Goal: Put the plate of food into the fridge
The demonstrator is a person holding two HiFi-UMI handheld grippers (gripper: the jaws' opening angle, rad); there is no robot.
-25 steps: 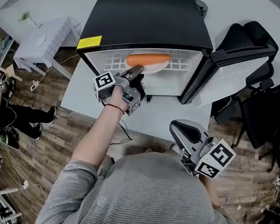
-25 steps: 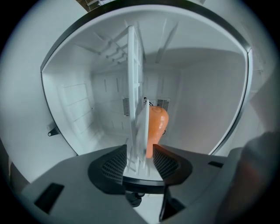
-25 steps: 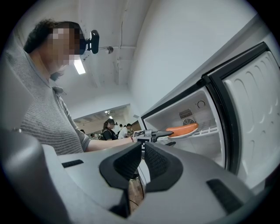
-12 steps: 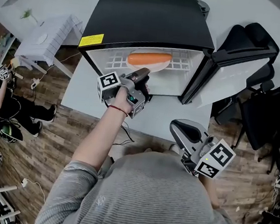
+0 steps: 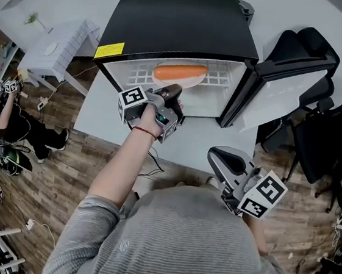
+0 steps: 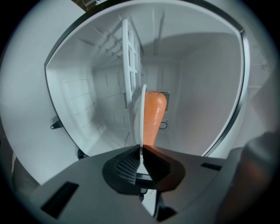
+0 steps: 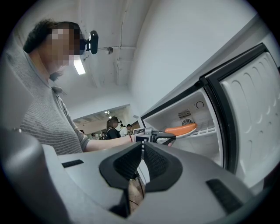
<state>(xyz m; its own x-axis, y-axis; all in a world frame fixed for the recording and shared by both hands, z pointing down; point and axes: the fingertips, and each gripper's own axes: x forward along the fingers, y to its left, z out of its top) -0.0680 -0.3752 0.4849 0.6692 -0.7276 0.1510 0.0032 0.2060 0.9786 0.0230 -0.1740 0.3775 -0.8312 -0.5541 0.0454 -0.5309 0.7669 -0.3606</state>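
Observation:
A white plate (image 5: 196,85) with a long orange sausage (image 5: 179,73) lies on the wire shelf (image 5: 222,79) inside the open black fridge (image 5: 184,24). My left gripper (image 5: 177,93) reaches into the fridge opening, right at the plate's near rim. In the left gripper view the plate's rim (image 6: 142,113) stands edge-on and runs straight into my left gripper (image 6: 141,153). Its jaws are closing, and the pads sit tight on that thin rim beside the sausage (image 6: 153,113). My right gripper (image 5: 218,156) hangs low near my body, away from the fridge. In its own view my right gripper (image 7: 142,151) is shut on nothing.
The fridge door (image 5: 287,85) stands swung open to the right. The fridge rests on a pale table (image 5: 100,116). Black office chairs (image 5: 338,122) stand at the right. A white stand (image 5: 58,50) and a seated person (image 5: 0,126) are on the left, over wooden floor.
My left gripper has shifted slightly right at the fridge opening. The plate with the sausage stays on the shelf. The right gripper has not moved.

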